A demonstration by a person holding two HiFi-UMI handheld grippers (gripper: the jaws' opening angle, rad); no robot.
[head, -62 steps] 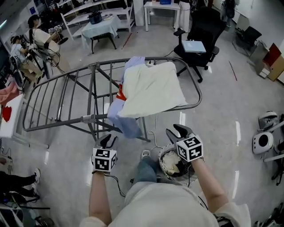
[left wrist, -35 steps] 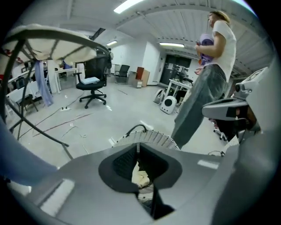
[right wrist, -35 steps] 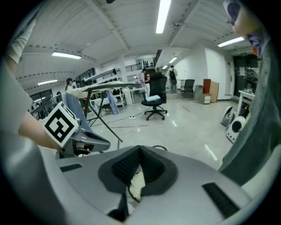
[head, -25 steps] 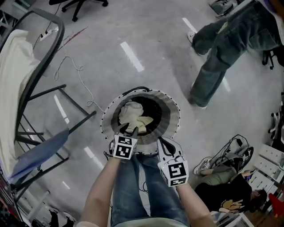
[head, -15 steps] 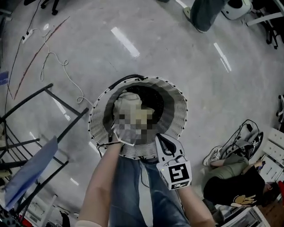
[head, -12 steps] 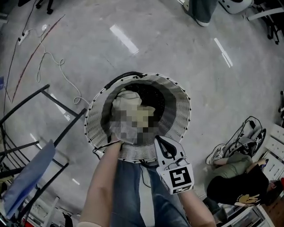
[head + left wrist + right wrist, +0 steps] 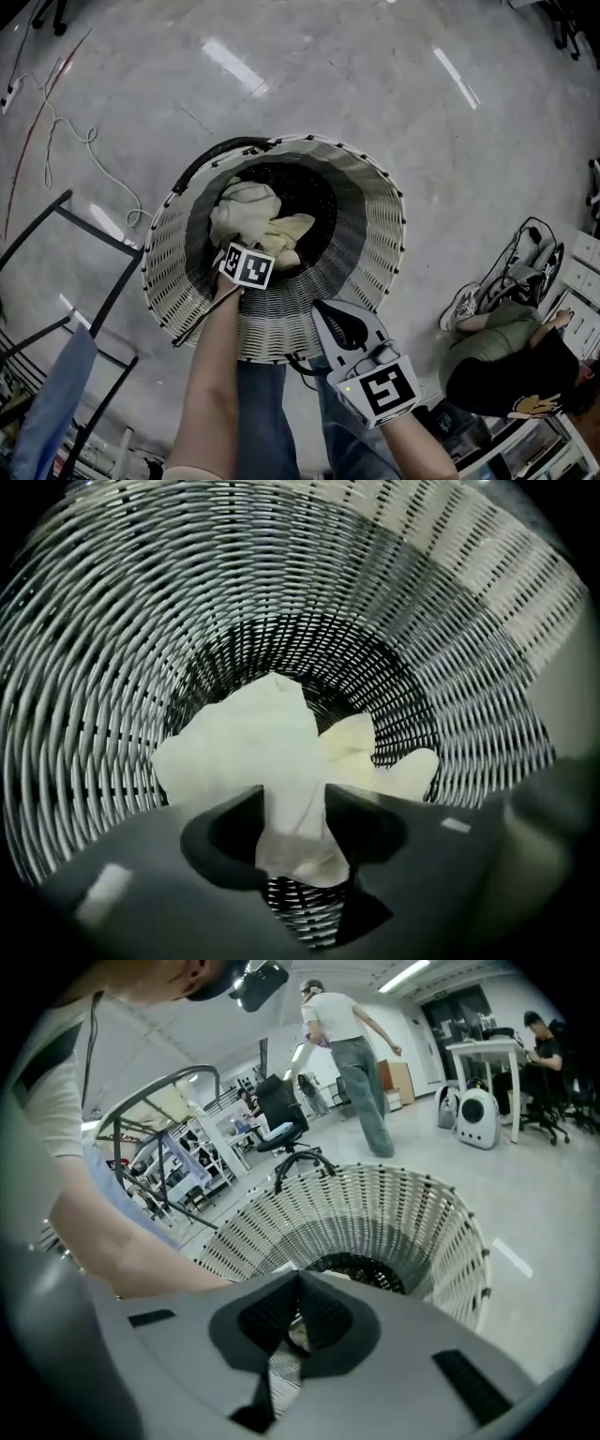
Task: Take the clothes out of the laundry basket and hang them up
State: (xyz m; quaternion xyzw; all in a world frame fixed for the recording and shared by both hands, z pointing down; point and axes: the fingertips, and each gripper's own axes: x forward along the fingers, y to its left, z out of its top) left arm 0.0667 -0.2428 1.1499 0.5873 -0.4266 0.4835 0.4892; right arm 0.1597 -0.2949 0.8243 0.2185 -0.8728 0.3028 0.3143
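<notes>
One cream cloth (image 7: 253, 747) in basket (image 7: 370, 248), left gripper (image 7: 292, 832) just closing on it; right gripper (image 7: 298, 1321) shut.

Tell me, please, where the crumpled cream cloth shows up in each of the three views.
Head view: the crumpled cream cloth lies left of centre, down inside the white woven basket.
Left gripper view: the cloth sits centre, slightly low, on the basket's dark bottom.
Right gripper view: not clearly in it; the basket's bottom is mostly hidden.
Shared landmark: the basket's woven wall.

Office-type lab w/ desk (image 7: 483, 1049), swivel chair (image 7: 278, 1102), concrete floor (image 7: 375, 84).
</notes>
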